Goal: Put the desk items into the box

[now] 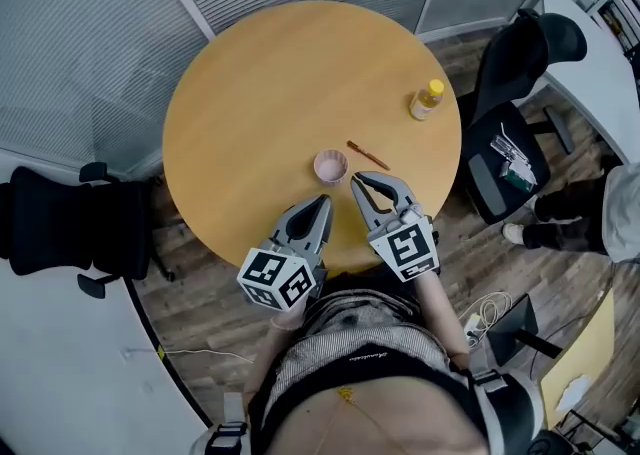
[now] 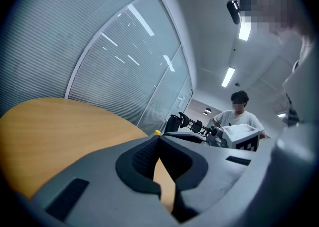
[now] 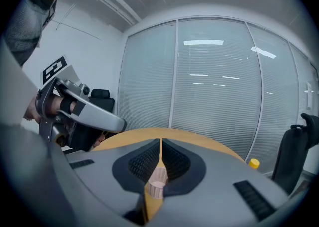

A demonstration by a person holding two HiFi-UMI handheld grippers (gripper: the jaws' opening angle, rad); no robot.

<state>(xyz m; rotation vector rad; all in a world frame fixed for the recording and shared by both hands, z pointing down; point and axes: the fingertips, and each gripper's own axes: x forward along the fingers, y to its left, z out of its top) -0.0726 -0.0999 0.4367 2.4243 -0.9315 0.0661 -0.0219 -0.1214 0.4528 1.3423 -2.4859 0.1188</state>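
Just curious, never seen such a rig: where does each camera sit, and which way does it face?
Head view: on the head, looking steeply down at the table; left gripper, right gripper and torso show.
Left gripper view: on the left gripper, looking along its shut jaws across the table; right gripper at right.
Right gripper view: on the right gripper, looking past its shut jaws at the cup; left gripper at left.
Shared: all three show the bottle.

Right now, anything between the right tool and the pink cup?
Nothing visible. The right tool, jaws shut, sits close beside the pink cup, only bare tabletop between. The brown stick lies beyond, off that line. No box in view.
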